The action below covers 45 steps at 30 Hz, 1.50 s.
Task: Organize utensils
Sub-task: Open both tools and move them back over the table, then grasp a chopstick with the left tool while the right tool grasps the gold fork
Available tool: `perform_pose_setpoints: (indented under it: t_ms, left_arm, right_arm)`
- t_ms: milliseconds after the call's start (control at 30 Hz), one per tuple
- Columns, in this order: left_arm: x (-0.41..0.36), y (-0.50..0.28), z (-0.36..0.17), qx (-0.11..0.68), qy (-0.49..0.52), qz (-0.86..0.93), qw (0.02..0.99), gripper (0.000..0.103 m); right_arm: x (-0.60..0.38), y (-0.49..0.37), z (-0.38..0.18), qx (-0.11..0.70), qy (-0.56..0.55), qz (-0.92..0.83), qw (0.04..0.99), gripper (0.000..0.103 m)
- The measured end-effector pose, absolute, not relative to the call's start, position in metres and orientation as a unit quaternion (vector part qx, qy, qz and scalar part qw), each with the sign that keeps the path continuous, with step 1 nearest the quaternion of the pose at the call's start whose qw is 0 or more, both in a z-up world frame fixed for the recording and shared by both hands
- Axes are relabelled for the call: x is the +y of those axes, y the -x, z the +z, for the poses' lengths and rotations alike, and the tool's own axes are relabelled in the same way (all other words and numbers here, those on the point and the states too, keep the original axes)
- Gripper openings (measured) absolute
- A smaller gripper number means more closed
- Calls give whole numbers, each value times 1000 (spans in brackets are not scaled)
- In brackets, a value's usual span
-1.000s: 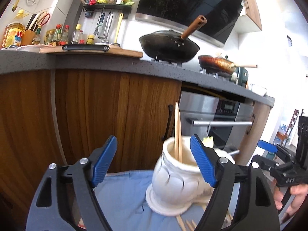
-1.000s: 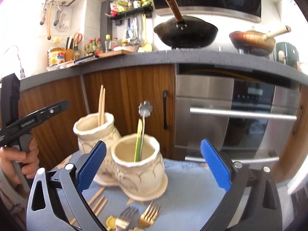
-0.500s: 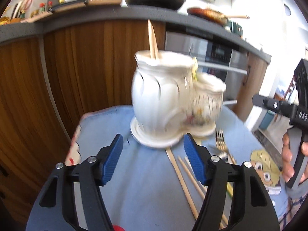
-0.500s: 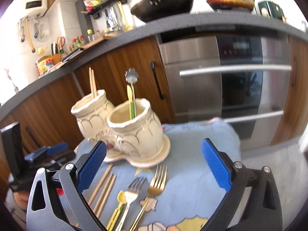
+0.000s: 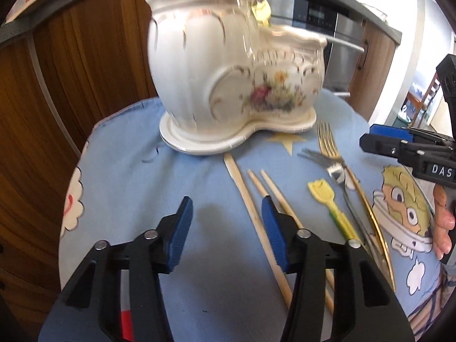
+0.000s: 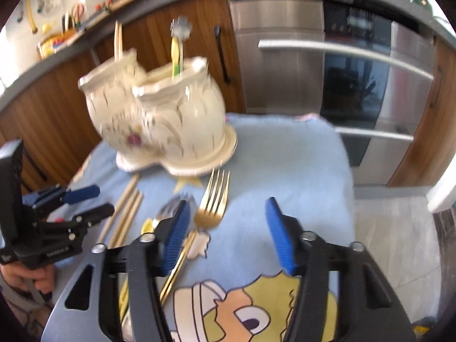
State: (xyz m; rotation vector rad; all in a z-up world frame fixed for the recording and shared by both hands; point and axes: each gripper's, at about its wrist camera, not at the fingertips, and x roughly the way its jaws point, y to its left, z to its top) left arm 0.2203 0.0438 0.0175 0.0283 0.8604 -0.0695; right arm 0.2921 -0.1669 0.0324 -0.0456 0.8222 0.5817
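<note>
likely both grippers' jaws, closing on nothing yet, could nudge the chopsticks (image 5: pixel 250 205) or gold fork (image 6: pixel 212 199) sideways and miss.

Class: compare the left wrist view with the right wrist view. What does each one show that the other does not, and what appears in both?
Only the left wrist view: the yellow utensil lying in full on the cloth, and the flower painting on the holder seen clearly.

Only the right wrist view: the oven door handle and the tiled floor.

Both: the white double holder on the blue cloth, the loose chopsticks, the gold fork, the silver fork, and both grippers, left gripper and right gripper, closing on nothing.
</note>
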Motion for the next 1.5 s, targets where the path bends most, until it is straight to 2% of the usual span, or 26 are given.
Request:
perform_pose_setpoints:
  t_ms: [167, 400, 433, 500, 633, 767, 933, 1067, 1267, 1333, 1400, 1500]
  left_arm:
    - [44, -221, 15, 421, -15, -37, 906, 45]
    - [38, -224, 12, 430, -24, -46, 901, 36]
    - [37, -225, 12, 430, -27, -46, 901, 32]
    - [37, -224, 13, 430, -31, -49, 901, 23]
    - [37, -224, 15, 438, -37, -57, 896, 7]
    - [47, -222, 16, 452, -47, -62, 889, 6]
    - [56, -225, 20, 483, -85, -77, 868, 6]
    - [68, -229, 22, 510, -107, -82, 850, 6]
    - [80, -246, 24, 554, -103, -117, 818, 6]
    - [79, -250, 24, 564, -113, -123, 809, 6]
    - [77, -251, 23, 571, -122, -127, 802, 7]
    - [74, -254, 22, 576, -130, -128, 796, 7]
  right_arm:
    - [-154, -287, 22, 415, 46, 301, 857, 53]
    - [-145, -280, 12, 426, 70, 312, 846, 36]
    - [-145, -280, 11, 426, 68, 318, 844, 33]
    - [-144, -279, 11, 427, 67, 331, 839, 18]
    - [-144, -280, 14, 427, 84, 336, 835, 16]
    - [-151, -286, 17, 437, 103, 327, 831, 11]
    - [-158, -294, 17, 460, 133, 313, 820, 11]
    - [-158, -301, 18, 479, 153, 296, 812, 20]
    - [-155, -313, 16, 493, 147, 287, 808, 21]
    - [-153, -305, 18, 489, 148, 286, 811, 19]
    - [-153, -301, 17, 488, 147, 291, 810, 11]
    - [-155, -301, 18, 492, 138, 291, 809, 10]
